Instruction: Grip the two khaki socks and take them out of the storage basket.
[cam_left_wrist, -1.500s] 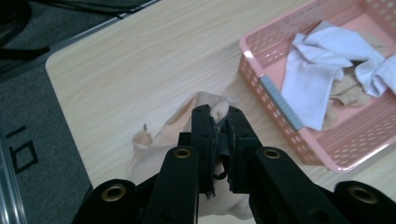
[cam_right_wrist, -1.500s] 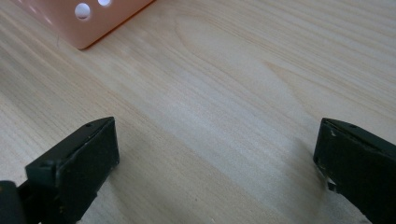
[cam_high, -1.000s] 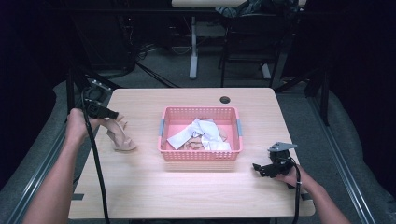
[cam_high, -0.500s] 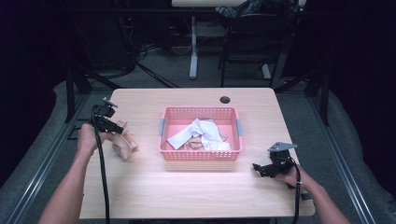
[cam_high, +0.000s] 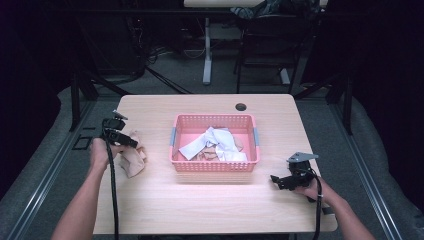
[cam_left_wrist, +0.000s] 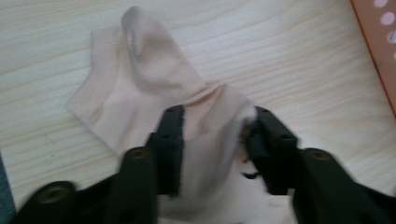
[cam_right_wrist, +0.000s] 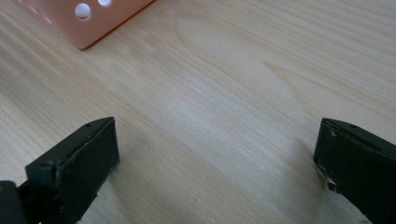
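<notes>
Surface: a light wooden table (cam_high: 210, 200) with a dark round cable hole (cam_high: 241, 106) near its far edge.
Centre: a pink perforated basket (cam_high: 215, 166) stood on it.
Left: a beige sock (cam_high: 134, 159) lay flat on the wood.

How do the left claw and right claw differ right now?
The left claw stands over the beige sock on the table left of the pink basket; its jaws have just been opening, with the sock between them. The right claw stands wider open over bare wood, nothing between its jaws, right of the basket. Both are black, hand-held and low over the table.
</notes>
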